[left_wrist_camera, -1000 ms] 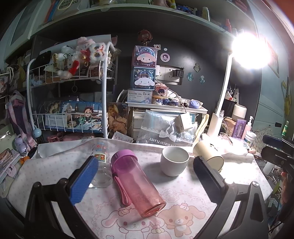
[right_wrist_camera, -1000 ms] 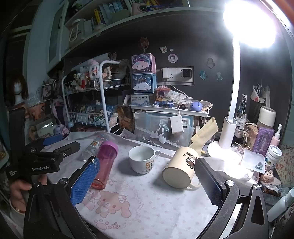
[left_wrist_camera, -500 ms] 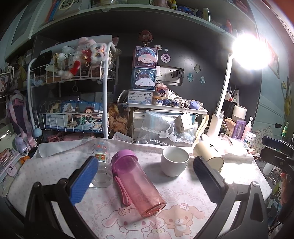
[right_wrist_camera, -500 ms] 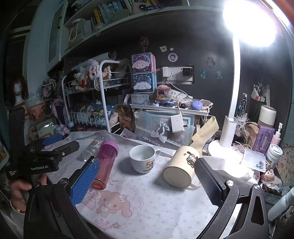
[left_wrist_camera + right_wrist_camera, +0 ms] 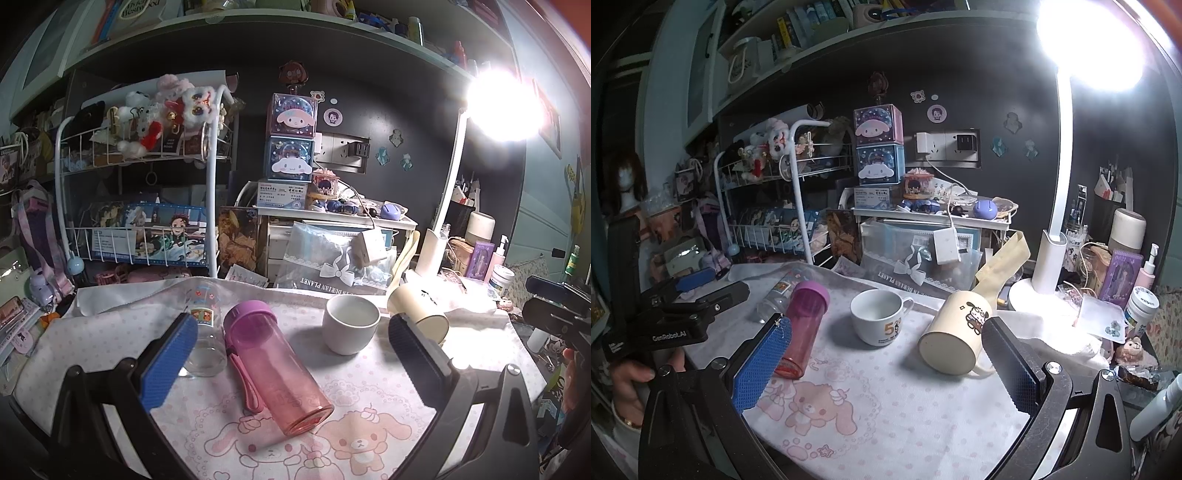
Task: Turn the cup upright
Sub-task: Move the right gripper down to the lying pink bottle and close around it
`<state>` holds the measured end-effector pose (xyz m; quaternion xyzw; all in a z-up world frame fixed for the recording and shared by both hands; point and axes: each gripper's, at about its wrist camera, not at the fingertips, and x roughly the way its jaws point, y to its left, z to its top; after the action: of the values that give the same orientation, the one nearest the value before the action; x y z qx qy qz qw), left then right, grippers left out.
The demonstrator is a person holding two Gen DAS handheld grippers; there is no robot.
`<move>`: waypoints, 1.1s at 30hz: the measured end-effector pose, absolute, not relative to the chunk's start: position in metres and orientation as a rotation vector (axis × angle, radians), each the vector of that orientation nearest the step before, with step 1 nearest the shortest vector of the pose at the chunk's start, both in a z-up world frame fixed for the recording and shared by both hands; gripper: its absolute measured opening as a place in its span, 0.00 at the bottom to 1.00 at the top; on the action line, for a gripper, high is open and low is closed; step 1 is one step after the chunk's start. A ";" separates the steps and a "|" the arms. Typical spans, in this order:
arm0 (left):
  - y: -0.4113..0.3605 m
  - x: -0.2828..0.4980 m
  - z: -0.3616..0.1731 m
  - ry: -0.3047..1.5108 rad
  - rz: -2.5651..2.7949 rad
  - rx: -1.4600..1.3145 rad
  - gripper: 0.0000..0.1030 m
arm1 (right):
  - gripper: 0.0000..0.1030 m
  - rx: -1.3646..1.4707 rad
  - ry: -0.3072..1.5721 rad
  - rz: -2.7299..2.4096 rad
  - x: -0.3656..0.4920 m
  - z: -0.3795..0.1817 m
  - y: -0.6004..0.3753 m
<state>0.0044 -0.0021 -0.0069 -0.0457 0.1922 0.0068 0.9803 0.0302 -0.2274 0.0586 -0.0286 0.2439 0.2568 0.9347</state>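
A cream mug (image 5: 955, 332) with a cartoon print lies on its side on the pink printed cloth (image 5: 886, 417), its base toward me and its handle low on the right. It also shows in the left wrist view (image 5: 419, 312) at the right. My right gripper (image 5: 882, 363) is open and empty, just short of the mug, its right pad beside the handle. My left gripper (image 5: 290, 363) is open and empty, hovering over a pink bottle (image 5: 275, 367) that lies on its side. A white cup (image 5: 877, 315) stands upright.
A clear bottle (image 5: 205, 328) lies left of the pink one. A white desk lamp (image 5: 1047, 266) stands behind the mug on the right. A wire rack (image 5: 140, 206), boxes and a plastic bag (image 5: 332, 262) crowd the back edge. Jars and bottles (image 5: 1141, 306) stand at the far right.
Both views have crept very slightly; the right gripper has edged a touch closer to the cream mug. Nothing on the cloth has moved.
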 end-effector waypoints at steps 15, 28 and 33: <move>0.024 0.004 -0.013 0.394 0.018 -0.128 0.99 | 0.99 -0.061 0.596 0.575 0.054 0.049 -0.190; 0.081 0.001 -0.038 0.443 0.063 -0.220 0.99 | 0.86 -0.115 1.099 0.839 0.133 -0.029 -0.078; 0.094 0.004 -0.046 0.454 0.070 -0.251 0.99 | 0.80 -0.129 1.228 0.834 0.156 -0.054 -0.048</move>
<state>0.0038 0.0940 -0.0459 -0.1239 0.2246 0.0344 0.9659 0.1564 -0.0481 -0.0539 -0.0587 0.5589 0.3796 0.7349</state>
